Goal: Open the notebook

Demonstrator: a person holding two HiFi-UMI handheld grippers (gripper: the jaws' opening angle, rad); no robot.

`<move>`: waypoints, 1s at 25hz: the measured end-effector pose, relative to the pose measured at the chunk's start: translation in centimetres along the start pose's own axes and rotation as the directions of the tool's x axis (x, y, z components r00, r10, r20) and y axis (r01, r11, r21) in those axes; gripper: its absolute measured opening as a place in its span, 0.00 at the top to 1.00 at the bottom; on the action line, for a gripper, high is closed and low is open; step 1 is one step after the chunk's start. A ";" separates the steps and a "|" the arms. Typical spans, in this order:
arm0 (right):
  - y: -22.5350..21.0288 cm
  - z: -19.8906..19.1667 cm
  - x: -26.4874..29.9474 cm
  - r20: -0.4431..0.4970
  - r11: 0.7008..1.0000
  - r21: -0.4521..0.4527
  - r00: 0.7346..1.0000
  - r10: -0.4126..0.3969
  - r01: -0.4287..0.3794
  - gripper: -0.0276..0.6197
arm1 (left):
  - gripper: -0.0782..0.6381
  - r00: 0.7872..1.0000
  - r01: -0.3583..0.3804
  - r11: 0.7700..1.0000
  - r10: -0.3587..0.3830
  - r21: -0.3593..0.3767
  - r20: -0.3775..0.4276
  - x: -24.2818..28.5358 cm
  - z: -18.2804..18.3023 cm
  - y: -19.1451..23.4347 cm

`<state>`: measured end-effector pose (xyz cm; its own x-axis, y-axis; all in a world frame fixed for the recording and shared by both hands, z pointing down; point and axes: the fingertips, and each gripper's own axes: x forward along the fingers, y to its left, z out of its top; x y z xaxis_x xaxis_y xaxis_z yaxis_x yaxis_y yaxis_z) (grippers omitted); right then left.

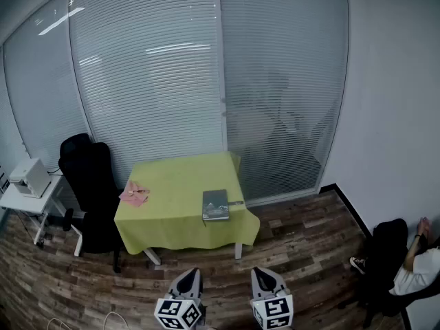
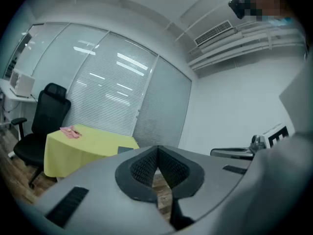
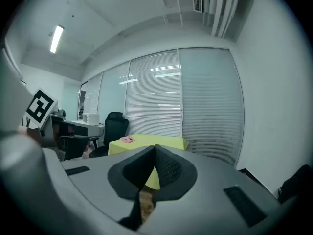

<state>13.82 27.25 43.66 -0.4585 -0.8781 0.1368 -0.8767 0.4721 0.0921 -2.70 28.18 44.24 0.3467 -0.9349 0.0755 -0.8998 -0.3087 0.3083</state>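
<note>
A closed grey notebook lies near the front right corner of a table with a yellow-green cloth, some way ahead of me. In the left gripper view the notebook shows as a dark sliver on the cloth. My left gripper and right gripper hang side by side at the bottom of the head view, well short of the table. Both are shut with nothing between the jaws. The yellow table sits beyond the right jaws.
A pink object lies on the table's left side. A black office chair stands left of the table, with a white side table and printer further left. Glass walls with blinds run behind. A seated person is at the right.
</note>
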 end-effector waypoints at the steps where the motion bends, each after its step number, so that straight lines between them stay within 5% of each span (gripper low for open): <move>1: 0.2 0.0 0.0 0.000 1.000 -0.001 1.000 0.004 -0.004 0.94 | 0.86 1.000 0.000 1.000 0.000 -0.001 -0.008 -0.2 -0.2 0.1; 20: 0.8 -1.6 0.1 -0.077 0.998 0.048 0.996 0.053 -0.050 0.94 | 0.85 0.998 -0.043 0.999 0.043 0.016 -0.042 -0.3 -1.1 1.4; 22: 1.2 -2.1 0.7 -0.094 0.997 0.047 0.993 0.071 -0.066 0.83 | 0.84 0.998 -0.027 0.999 0.028 0.017 -0.059 0.2 -1.5 1.4; 25: 1.0 -2.5 2.3 -0.106 0.996 0.050 0.991 0.083 -0.078 0.79 | 0.78 0.996 -0.015 0.999 0.018 0.032 -0.089 1.6 -2.0 1.7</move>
<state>12.30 25.88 46.55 -0.5119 -0.8227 0.2473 -0.8443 0.5349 0.0317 -3.14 26.52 46.76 0.3528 -0.9210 0.1655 -0.9129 -0.3000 0.2767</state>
